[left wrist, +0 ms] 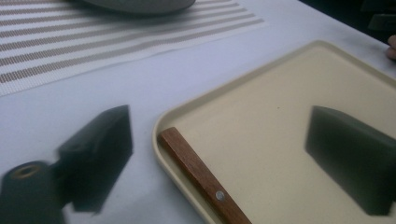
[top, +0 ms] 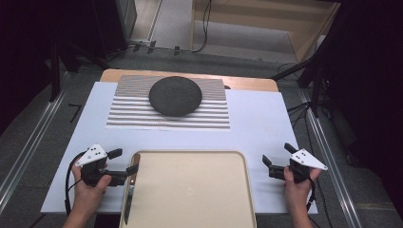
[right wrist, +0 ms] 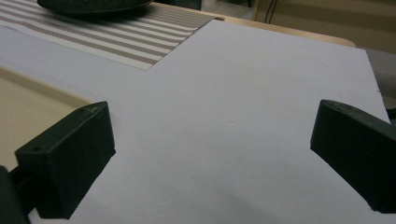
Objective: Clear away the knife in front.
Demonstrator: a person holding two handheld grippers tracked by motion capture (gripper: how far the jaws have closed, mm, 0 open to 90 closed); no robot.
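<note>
The left claw (top: pixel 122 161) stands released, jaws wide, straddling the wooden knife handle (left wrist: pixel 201 176), which lies inside the beige tray (top: pixel 190 190) along its left rim. The right claw (top: pixel 278 160) hangs released over the white worktop (top: pixel 256 128) beside the tray.

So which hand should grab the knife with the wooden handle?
Probably the left. Its tool is open right over the knife at the tray's left edge; the right tool is across the tray.

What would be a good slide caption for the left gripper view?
Open hand-held gripper straddling a wooden-handled knife lying in a beige tray.
</note>
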